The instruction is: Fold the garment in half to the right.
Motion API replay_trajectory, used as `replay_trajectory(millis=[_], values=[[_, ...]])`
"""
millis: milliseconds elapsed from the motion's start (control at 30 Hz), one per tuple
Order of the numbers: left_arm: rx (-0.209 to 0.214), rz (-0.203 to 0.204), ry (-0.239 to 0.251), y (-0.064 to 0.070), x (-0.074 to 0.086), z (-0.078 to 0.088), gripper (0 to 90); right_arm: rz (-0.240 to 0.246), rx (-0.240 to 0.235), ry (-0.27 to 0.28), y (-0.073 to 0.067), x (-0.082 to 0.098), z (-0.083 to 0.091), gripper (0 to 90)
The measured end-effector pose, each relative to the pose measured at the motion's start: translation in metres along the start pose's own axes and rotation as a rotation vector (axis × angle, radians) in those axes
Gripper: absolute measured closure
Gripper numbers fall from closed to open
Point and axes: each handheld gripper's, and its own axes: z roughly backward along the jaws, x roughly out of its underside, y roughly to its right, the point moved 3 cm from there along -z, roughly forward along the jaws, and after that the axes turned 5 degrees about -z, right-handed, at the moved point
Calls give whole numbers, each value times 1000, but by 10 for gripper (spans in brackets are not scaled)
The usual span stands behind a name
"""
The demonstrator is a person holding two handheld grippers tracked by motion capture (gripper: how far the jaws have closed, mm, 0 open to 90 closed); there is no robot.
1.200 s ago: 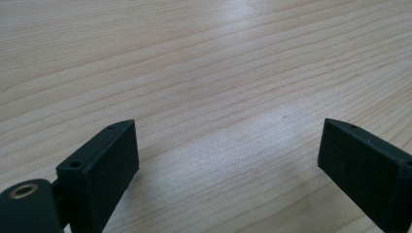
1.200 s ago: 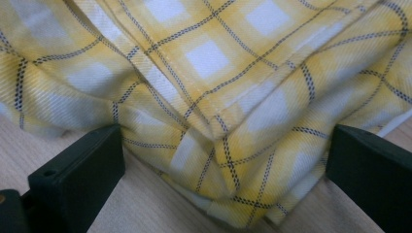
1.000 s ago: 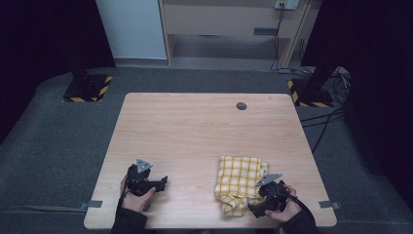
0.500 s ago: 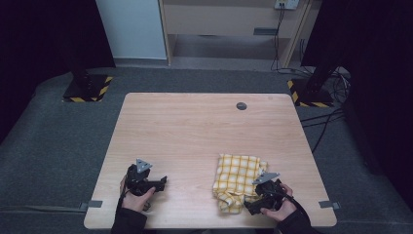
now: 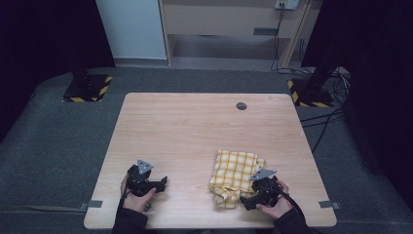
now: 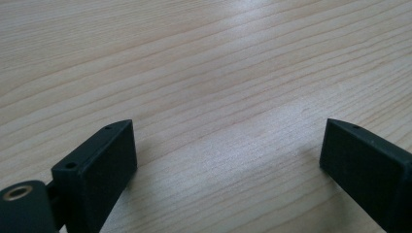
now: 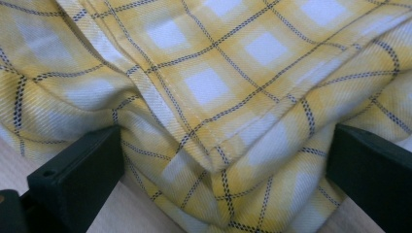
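Observation:
A yellow checked cloth (image 5: 234,171) lies crumpled on the wooden table (image 5: 195,131), near its front right. My right gripper (image 5: 245,202) is at the cloth's near edge, held by a hand. In the right gripper view the right gripper (image 7: 221,170) is open, and a folded, hemmed bunch of the cloth (image 7: 209,87) lies between its jaws, which stand wide apart. My left gripper (image 5: 162,184) rests at the front left of the table, far from the cloth. In the left gripper view the left gripper (image 6: 226,160) is open over bare wood.
A small dark round disc (image 5: 241,106) sits near the table's far edge. Grey carpet surrounds the table, with black stands on striped bases (image 5: 87,87) at the far corners and cables (image 5: 321,122) on the right.
My right gripper has edged slightly in on the cloth's near edge, and the cloth there has bunched a little. The left gripper has stayed in place.

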Motion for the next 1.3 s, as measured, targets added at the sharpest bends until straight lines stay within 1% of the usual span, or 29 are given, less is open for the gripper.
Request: replay_trajectory(millis=[533, 967, 1300], values=[[5, -14, -11, 2, 0, -1, 13, -22, 10, 30, 1, -15, -12, 1], [8, -15, -15, 2, -1, -2, 0, -44, 25, 45, 0, -31, -24, 1], [9, -14, -16, 2, -1, -2, 0, -60, 31, 74, 3, -39, -31, 1]])
